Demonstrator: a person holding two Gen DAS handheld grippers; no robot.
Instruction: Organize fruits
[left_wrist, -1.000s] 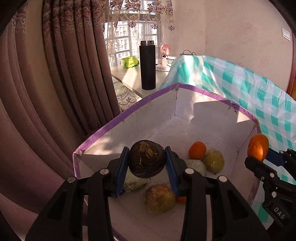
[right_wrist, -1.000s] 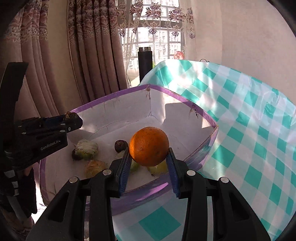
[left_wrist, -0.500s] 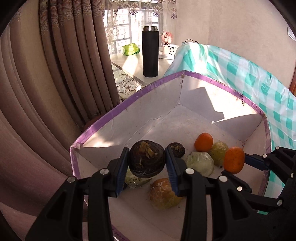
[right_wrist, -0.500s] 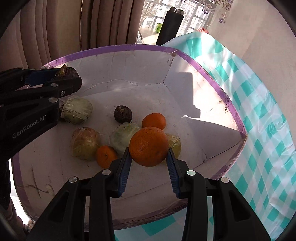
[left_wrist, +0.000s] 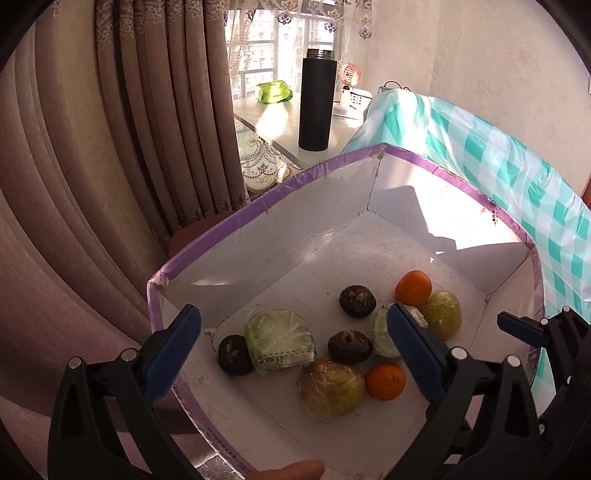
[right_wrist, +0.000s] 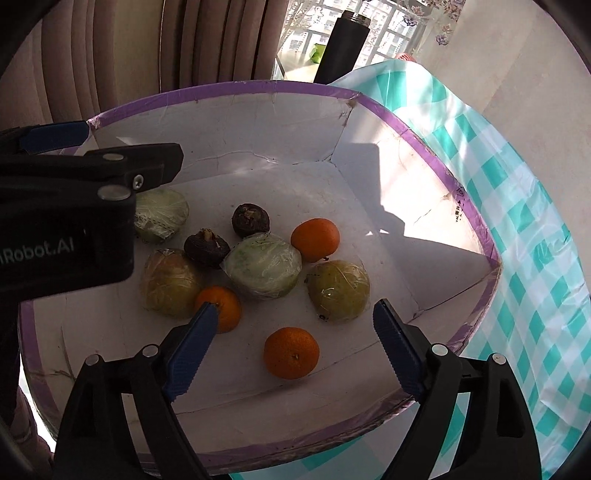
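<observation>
- Fruits: round orange mandarin (right_wrist: 291, 352) lies on the floor of the white cardboard box with purple taped rim (right_wrist: 424, 144), right below and between the jaws of the right tool (right_wrist: 291, 339), clear of both pads.
- Right tool: jaws opening, nothing between the pads pressing; blue ribbed pads stand apart on either side of the mandarin, so it holds nothing.
- Left tool (left_wrist: 295, 339): jaws opening wide, empty; the dark brown round fruit (left_wrist: 350, 345) sits on the box floor between its pads, nearer the right pad, not touched.
- Other fruit all inside the box: two more small mandarins (right_wrist: 315, 239), (right_wrist: 220, 308), another dark round fruit (right_wrist: 251, 220), a third dark one (left_wrist: 234, 354) by the near wall, two pale green film-wrapped fruits (right_wrist: 263, 266), (left_wrist: 279, 341), two yellow-green wrapped ones (right_wrist: 338, 290), (right_wrist: 170, 282).
- Key relation: both tools hover over the near half of the box, left over the near-left cluster, right over the near-right edge; each dropped fruit lies straight down from its own tool.
- Judgement: both placements look done; next move likely lifts straight up and back toward the teal-and-white checked cloth surface (right_wrist: 532, 229) at the right; no loose fruit visible there, so I cannot tell which hand is nearer the next one.
- Risk: mandarin may roll; pads need to clear it on the way up.
</observation>
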